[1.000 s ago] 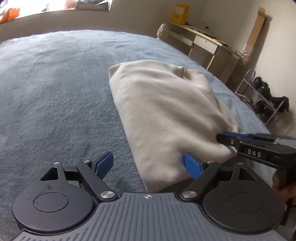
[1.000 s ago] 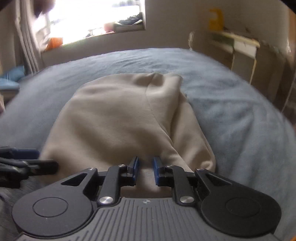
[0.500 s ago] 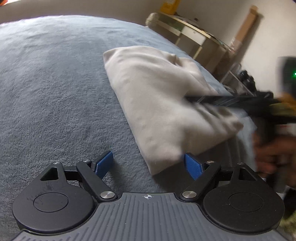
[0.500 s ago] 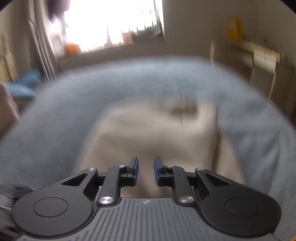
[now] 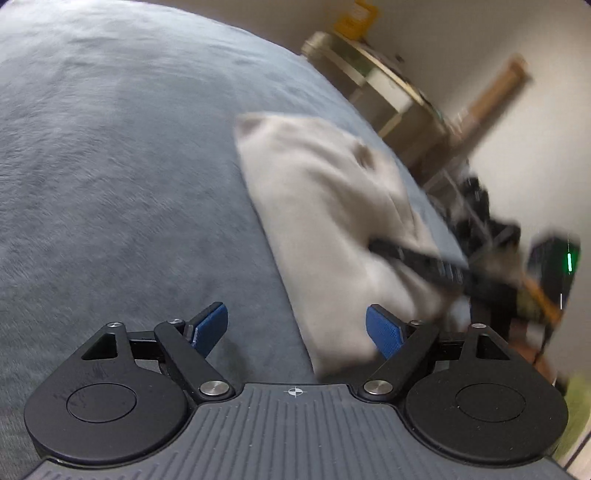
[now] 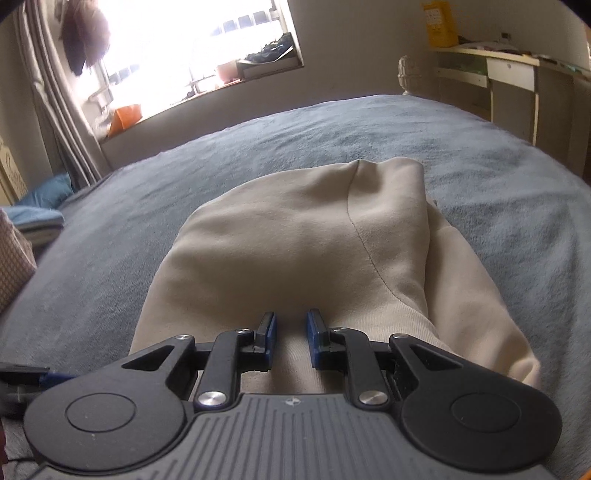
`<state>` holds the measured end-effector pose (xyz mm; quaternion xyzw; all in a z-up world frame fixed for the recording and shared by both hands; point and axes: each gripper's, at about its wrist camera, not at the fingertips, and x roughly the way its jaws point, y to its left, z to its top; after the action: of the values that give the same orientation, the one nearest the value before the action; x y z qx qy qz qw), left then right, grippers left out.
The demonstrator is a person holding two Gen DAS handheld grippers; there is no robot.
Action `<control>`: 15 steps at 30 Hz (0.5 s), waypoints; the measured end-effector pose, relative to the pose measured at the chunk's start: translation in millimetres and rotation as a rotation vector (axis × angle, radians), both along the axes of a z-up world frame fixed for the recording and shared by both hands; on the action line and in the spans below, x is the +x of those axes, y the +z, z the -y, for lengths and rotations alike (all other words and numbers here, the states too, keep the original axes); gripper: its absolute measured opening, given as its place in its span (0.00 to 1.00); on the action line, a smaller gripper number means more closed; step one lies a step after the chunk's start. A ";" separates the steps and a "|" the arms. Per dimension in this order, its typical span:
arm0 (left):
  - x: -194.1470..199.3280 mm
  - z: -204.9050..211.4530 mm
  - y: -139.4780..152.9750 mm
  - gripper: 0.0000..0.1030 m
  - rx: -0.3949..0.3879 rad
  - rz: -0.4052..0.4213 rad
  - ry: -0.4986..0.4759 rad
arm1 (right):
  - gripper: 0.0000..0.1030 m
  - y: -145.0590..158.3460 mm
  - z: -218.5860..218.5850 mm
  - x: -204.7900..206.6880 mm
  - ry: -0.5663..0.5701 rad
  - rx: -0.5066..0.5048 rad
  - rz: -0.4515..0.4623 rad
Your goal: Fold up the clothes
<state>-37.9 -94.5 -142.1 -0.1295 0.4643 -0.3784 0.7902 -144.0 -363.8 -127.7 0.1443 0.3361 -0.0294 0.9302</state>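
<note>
A cream garment (image 5: 332, 221), folded into a long bundle, lies on the grey-blue blanket (image 5: 110, 184). My left gripper (image 5: 297, 328) hovers at its near corner. Its jaws are closing, and that corner lies between the blue pads (image 5: 384, 332) without being pressed. From the right, the blurred right gripper (image 5: 376, 245) reaches across the bundle. In the right wrist view the garment (image 6: 295, 240) fills the middle, a seam running down it. The right gripper (image 6: 290, 332) sits low over its near end, jaws a narrow gap apart with nothing pinched. The left gripper (image 6: 22, 371) shows at the lower left edge.
The blanket (image 6: 498, 184) spreads wide to the left and beyond the garment. A desk (image 6: 509, 70) with a yellow box (image 6: 441, 24) stands at the far right wall. A shoe rack (image 5: 476, 199) is beside the bed. Folded blue cloth (image 6: 40, 199) lies far left.
The left view has swung, so the garment sits further right and the picture is blurred. The right gripper has moved from the garment's right edge onto it. The left jaws have narrowed slightly.
</note>
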 end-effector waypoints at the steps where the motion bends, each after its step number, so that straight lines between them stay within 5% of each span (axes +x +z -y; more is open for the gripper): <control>1: 3.4 1.2 1.2 0.73 0.011 0.003 0.012 | 0.18 -0.5 -0.1 -0.1 -0.004 0.001 0.000; 5: 6.8 -2.1 7.3 0.63 0.002 0.026 0.024 | 0.18 0.3 -2.4 1.0 -0.012 -0.005 -0.006; 9: 21.2 9.0 5.3 0.51 0.106 0.029 0.030 | 0.18 0.4 -2.0 2.6 -0.021 0.003 -0.009; 11: 33.6 15.8 2.2 0.37 0.115 0.012 0.039 | 0.19 0.2 -1.6 3.1 -0.025 0.010 -0.009; 15: 54.1 44.8 0.1 0.26 0.235 0.110 0.088 | 0.20 -0.9 -0.5 3.5 -0.031 0.026 -0.004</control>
<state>16.2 -139.2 -142.0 -0.0352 0.4554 -0.2928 0.8400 -140.6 -363.3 -128.6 0.1615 0.3361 -0.0395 0.9270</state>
